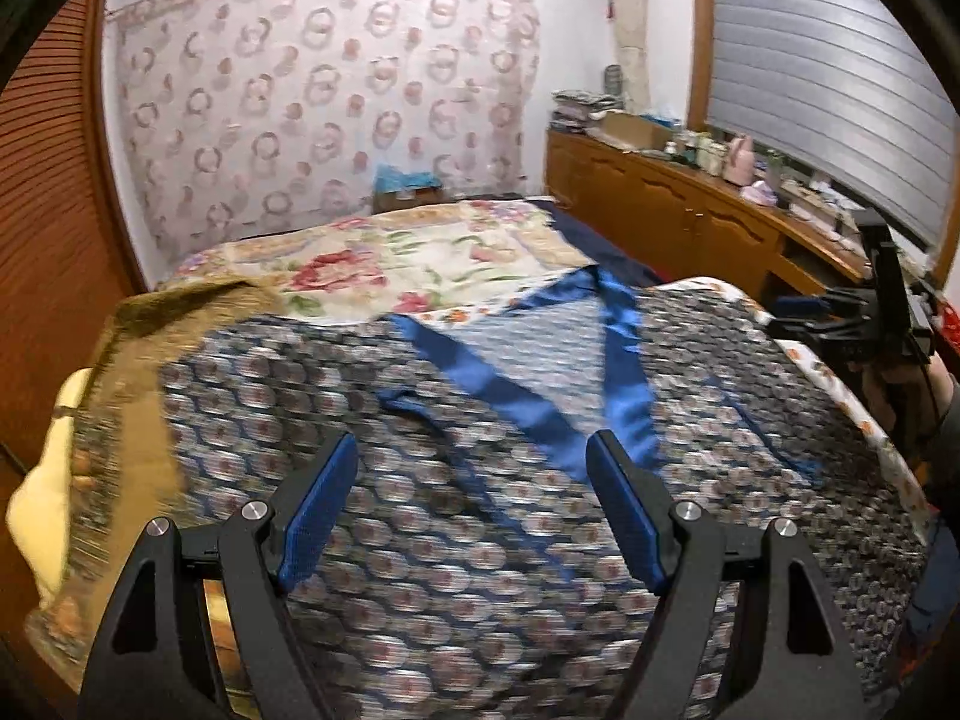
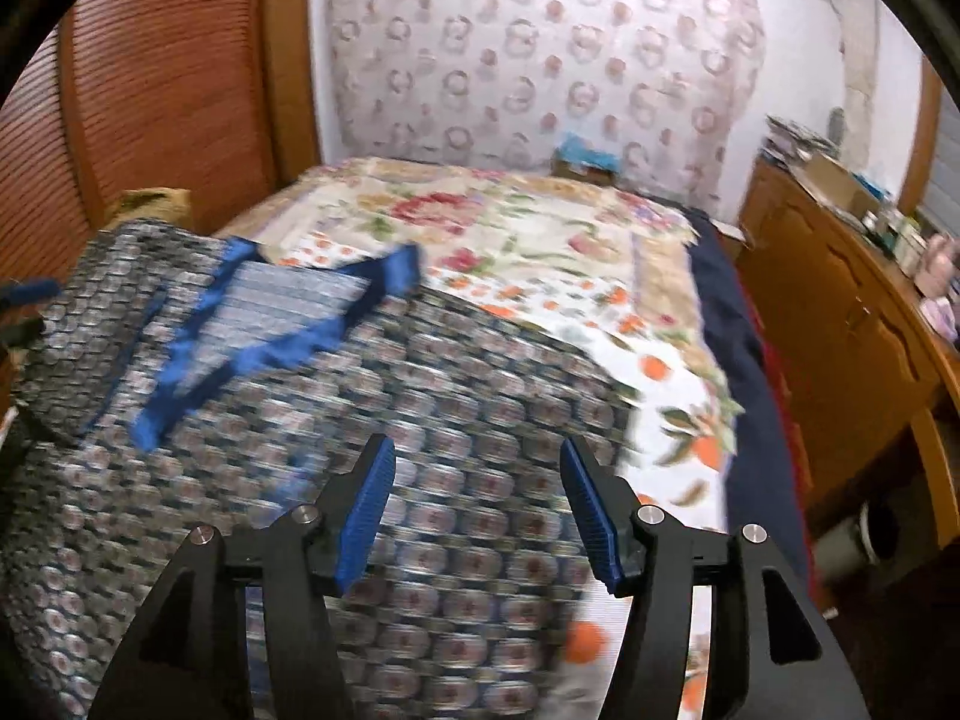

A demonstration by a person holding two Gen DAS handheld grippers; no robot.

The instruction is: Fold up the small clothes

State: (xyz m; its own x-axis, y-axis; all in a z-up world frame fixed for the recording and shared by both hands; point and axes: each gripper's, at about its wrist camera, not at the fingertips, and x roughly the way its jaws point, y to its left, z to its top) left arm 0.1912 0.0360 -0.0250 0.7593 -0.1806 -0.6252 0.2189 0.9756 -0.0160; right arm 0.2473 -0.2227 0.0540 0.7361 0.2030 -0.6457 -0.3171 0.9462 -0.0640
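patterned garment point(image 1: 456, 540) with blue trim point(image 1: 528, 396) lies spread on the bed, heavy motion blur in both views so the print reads only as rows of small roundish motifs; its near part is cut off by the frame bottom and by the gripper bodies, and its exact shape cannot be made out. left gripper point(image 1: 471, 510) hovers over the cloth, pitched downward, jaws spread wide with nothing between the blue pads point(image 1: 318, 516), released. right gripper point(image 2: 477, 510) also tilts down over the garment's right side, jaws apart, no fabric pinched between them, released; whether the tips touch the cloth cannot be told. in the left wrist view the right gripper shows at the far right edge, dark and partly cropped, with a bit of a hand behind it. garment sits on a floral bedspread point(image 1: 420, 264) with orange fruit print near the right edge point(image 2: 660, 372); dark blue sheet point(image 2: 744, 360) along the bed's right side. brownish cloth point(image 1: 180, 312) bunched at the left of the bed. patterned curtain point(image 1: 324, 96) covers the far wall, wooden slatted door point(image 2: 150, 78) to the left, wooden cabinet point(image 1: 690, 204) with blurred clutter on top at right.
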